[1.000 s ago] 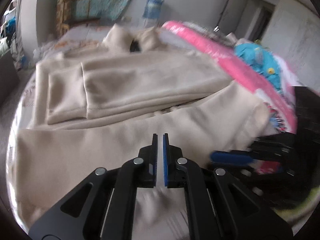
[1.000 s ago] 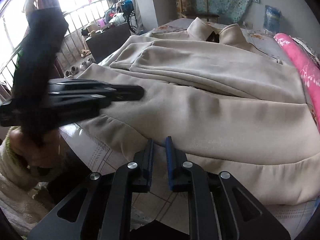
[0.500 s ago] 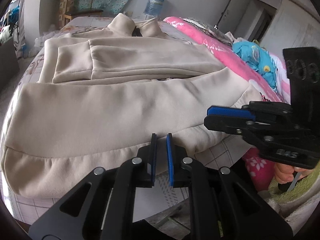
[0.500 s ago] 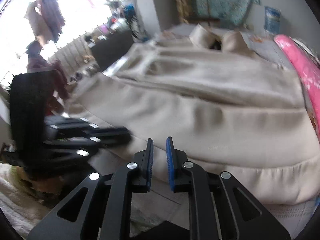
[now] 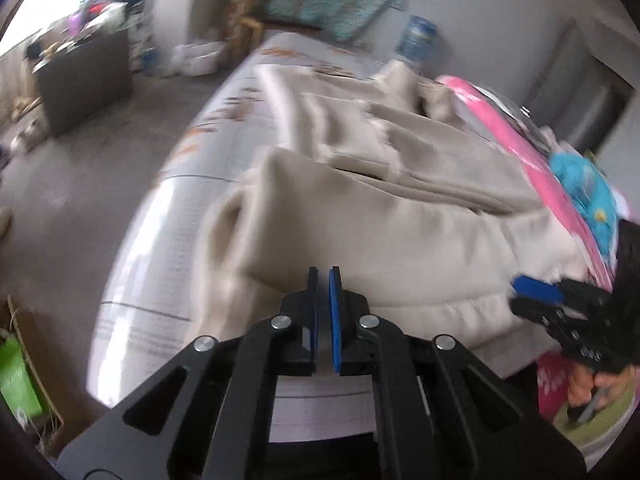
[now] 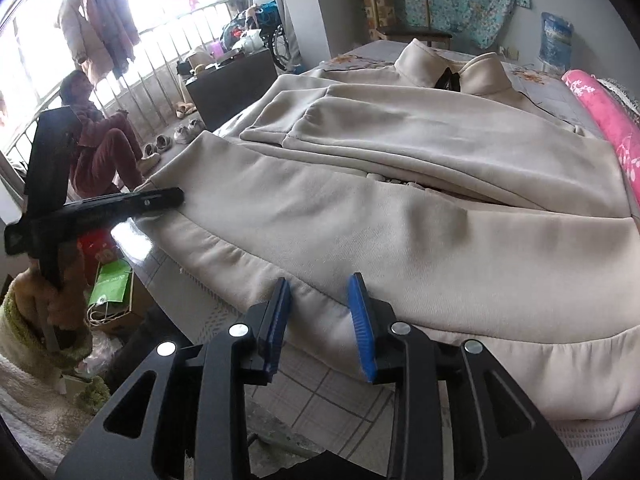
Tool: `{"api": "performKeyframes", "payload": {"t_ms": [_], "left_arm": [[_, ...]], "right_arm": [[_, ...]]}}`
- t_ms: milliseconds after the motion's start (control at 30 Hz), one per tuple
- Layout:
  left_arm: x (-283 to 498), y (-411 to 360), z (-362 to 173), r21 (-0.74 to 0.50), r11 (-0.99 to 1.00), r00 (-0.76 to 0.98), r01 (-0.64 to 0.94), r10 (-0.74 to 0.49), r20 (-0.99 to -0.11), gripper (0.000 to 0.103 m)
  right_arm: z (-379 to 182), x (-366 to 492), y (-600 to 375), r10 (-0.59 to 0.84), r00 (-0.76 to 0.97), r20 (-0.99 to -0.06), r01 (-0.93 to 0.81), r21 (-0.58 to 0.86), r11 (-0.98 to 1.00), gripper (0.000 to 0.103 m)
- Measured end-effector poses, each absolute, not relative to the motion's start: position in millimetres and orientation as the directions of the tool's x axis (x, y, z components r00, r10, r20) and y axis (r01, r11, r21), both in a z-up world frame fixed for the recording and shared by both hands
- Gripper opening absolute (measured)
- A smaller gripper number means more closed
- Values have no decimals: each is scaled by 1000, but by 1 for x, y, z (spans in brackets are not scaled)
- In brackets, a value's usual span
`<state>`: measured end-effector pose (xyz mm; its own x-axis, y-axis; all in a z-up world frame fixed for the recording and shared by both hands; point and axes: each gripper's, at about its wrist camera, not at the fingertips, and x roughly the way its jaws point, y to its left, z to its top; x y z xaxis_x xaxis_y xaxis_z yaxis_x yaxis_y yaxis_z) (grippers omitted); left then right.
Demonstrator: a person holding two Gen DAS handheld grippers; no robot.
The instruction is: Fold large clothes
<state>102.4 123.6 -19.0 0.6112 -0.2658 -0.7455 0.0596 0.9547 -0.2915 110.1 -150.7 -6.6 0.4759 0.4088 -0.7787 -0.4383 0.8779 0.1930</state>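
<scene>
- Only the right wrist view is sharp: it shows the beige jacket spread flat on the bed, collar at the far end, sleeve folded across the chest, hem toward the camera.
- Blurred, the left wrist view adds the jacket's left hem corner lifted into a fold above the sheet.
- Right gripper: jaws wide apart, straddling the hem edge, holding nothing.
- Left gripper: jaws nearly together with a thin gap; its own view does not show whether cloth lies between them. From the right wrist view its tip meets the jacket's left corner, seemingly pinching it.
- Around: pink bedding along the jacket's right side, blue cloth on it, a water jug and wooden chair beyond the collar.
- Left of the bed, a seated person, shoes and a green bag occupy the floor.
- Bare checked sheet lies between hem and bed edge.
</scene>
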Motion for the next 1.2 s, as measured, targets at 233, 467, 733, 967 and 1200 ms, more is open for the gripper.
{"api": "performKeyframes", "payload": {"t_ms": [233,467,733,967,1200], "left_arm": [[104,132,-10,-268,963,642,10,-211,-737,13],[113,127,-6,-291,957,622,-2,-227,-749,31],[125,100,12,-133,991,660,18,-112,-743,61],[143,88,-16,-45,999,580,10,-42,-814,69],[136,76,7,9,1000,630,27,-10,-777,72]], "right_arm": [[13,107,-192,326,571,-754,-321,161,933,52],[-3,116,-211,200,555,-808,-204,101,974,59],[22,113,-235,68,650,-757,-104,-1,995,72],[-4,127,-263,35,585,-810,-10,37,999,75],[10,125,-265,89,616,-783,-27,92,995,75]]}}
